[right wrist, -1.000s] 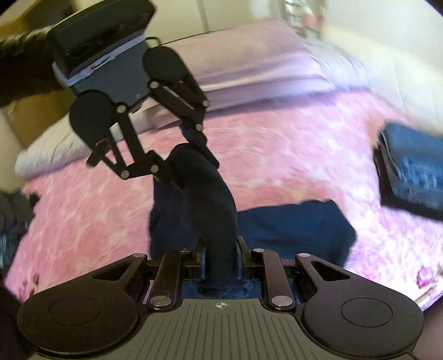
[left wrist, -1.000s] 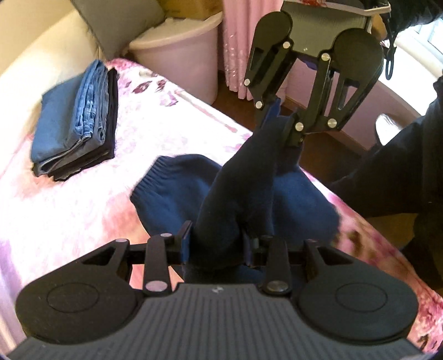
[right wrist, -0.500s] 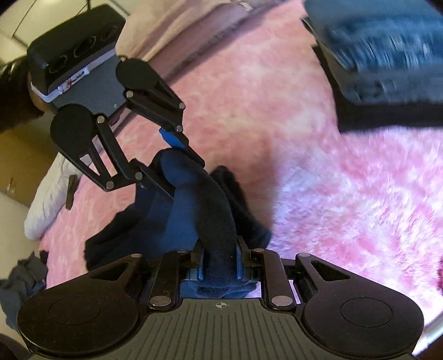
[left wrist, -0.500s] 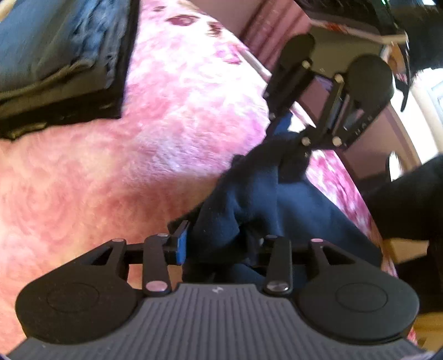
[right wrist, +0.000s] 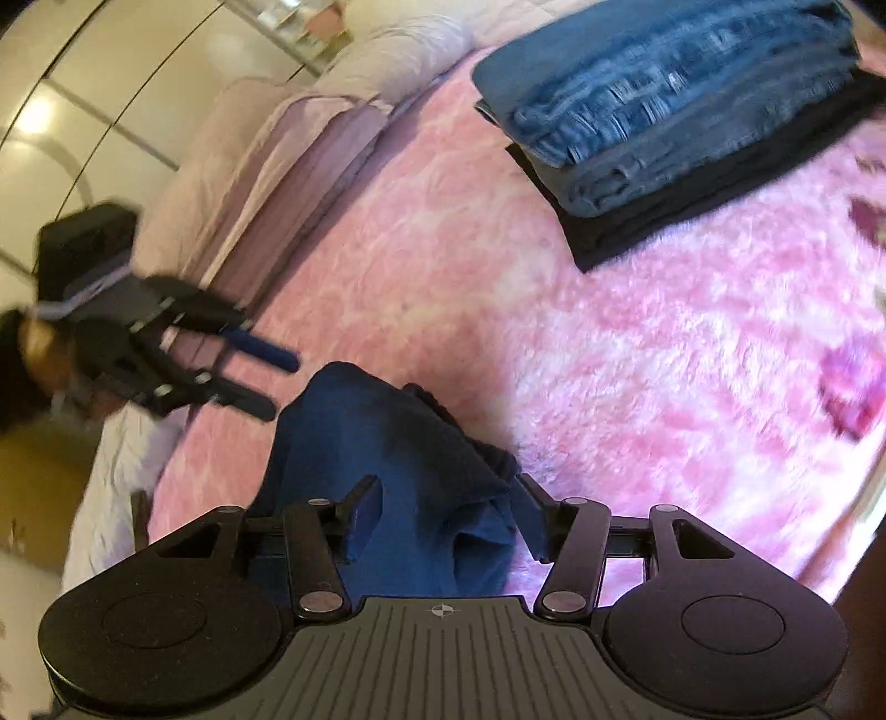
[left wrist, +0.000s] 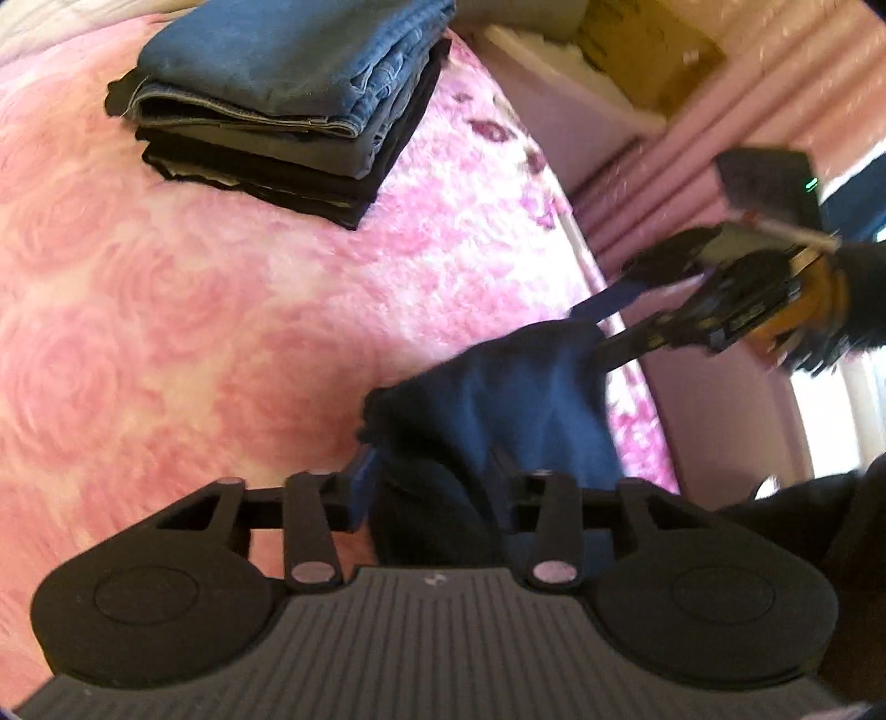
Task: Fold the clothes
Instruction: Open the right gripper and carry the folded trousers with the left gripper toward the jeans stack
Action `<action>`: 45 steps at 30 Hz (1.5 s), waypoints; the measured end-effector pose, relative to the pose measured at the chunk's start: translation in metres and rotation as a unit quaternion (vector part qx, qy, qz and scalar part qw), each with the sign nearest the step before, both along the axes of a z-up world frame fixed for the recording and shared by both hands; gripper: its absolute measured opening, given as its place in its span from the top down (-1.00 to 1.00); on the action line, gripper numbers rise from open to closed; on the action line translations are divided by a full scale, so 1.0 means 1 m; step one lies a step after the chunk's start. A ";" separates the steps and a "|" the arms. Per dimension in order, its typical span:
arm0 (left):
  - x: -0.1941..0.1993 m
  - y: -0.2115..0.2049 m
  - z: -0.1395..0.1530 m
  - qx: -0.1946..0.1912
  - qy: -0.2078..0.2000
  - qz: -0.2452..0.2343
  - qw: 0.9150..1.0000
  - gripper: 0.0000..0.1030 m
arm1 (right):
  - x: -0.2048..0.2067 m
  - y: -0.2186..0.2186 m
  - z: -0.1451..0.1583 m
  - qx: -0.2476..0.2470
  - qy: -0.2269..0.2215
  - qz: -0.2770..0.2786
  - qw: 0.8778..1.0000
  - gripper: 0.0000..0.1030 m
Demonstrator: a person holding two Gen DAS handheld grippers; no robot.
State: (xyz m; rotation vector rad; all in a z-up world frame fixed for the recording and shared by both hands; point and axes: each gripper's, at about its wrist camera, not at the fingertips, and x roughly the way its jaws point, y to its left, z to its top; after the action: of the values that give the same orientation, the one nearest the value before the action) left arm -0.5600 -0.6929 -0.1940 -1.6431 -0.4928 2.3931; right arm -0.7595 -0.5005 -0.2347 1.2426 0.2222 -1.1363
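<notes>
Letting go: both tongs, left (left wrist: 429, 487) and right (right wrist: 443, 518), clamped the navy jumper (right wrist: 387, 443) a second ago; now spread open, it lies bunched on the bed (right wrist: 609, 360), at 7 o'clock from the folded stack (right wrist: 664, 105)

pink rose-patterned fleece blanket (left wrist: 183, 310) covers bed. pale lilac pillows (right wrist: 288, 144) lie along its far edge, near glossy cream wardrobe doors (right wrist: 83, 94). pink pleated curtain (left wrist: 736, 133) hangs past bedside. lilac bin with white lid (left wrist: 559, 94) stands beside bed, cardboard box (left wrist: 648, 50) just behind it. bright window (left wrist: 830, 399) shows at far right edge.
</notes>
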 end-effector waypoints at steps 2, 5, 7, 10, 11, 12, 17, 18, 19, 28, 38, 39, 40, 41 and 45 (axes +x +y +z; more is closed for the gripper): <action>-0.001 0.010 -0.010 0.009 0.004 0.011 1.000 0.44 | 0.005 -0.008 -0.009 0.014 0.018 -0.003 1.000 -0.05; -0.004 0.010 -0.023 0.009 -0.001 0.022 1.000 0.48 | 0.003 -0.018 -0.024 0.026 0.026 -0.006 0.999 0.32; -0.007 0.006 -0.030 0.005 -0.006 0.028 1.000 0.46 | -0.001 -0.024 -0.033 0.035 0.028 -0.008 0.999 0.32; -0.010 0.001 -0.042 -0.001 -0.014 0.037 0.999 0.33 | -0.002 -0.026 -0.027 0.030 0.042 0.001 0.999 0.32; -0.012 -0.001 -0.046 -0.003 -0.017 0.040 0.999 0.32 | -0.001 -0.026 -0.024 0.027 0.048 0.005 0.998 0.31; -0.013 -0.003 -0.049 -0.005 -0.020 0.043 0.999 0.32 | -0.001 -0.026 -0.020 0.024 0.054 0.009 0.998 0.31; 0.004 -0.009 -0.042 -0.019 -0.020 0.069 0.997 0.28 | 0.001 -0.026 0.000 0.006 0.084 0.027 0.996 0.16; 0.017 -0.008 -0.032 -0.025 -0.016 0.077 0.997 0.28 | 0.006 -0.022 0.009 -0.004 0.094 0.028 0.995 0.16; 0.031 -0.006 -0.022 -0.032 -0.012 0.084 0.996 0.28 | 0.011 -0.019 0.017 -0.013 0.103 0.030 0.994 0.16; 0.158 0.088 0.005 -0.053 -0.003 0.062 0.997 0.32 | 0.098 0.021 0.033 -0.021 0.078 0.110 0.991 0.16; 0.216 0.126 -0.044 -0.093 0.058 0.068 0.992 0.34 | 0.201 0.116 -0.001 0.025 0.122 0.115 0.986 0.16; 0.217 0.124 -0.046 -0.086 0.063 0.073 0.992 0.34 | 0.209 0.125 -0.003 0.029 0.128 0.109 0.985 0.16; 0.218 0.121 -0.048 -0.079 0.067 0.078 0.992 0.34 | 0.217 0.133 -0.005 0.031 0.133 0.103 0.985 0.15; 0.220 0.118 -0.050 -0.072 0.071 0.083 0.991 0.34 | 0.222 0.139 -0.006 0.032 0.136 0.095 0.986 0.15; 0.224 0.100 -0.064 -0.031 0.071 0.112 0.991 0.39 | 0.231 0.146 -0.015 0.028 0.129 0.064 0.989 0.03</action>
State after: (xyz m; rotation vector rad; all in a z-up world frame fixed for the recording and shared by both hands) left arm -0.3357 -0.5932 -0.2582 -1.4978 -0.6105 2.6893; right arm -0.5283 -0.3543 -0.2499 1.1105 0.5247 -1.1841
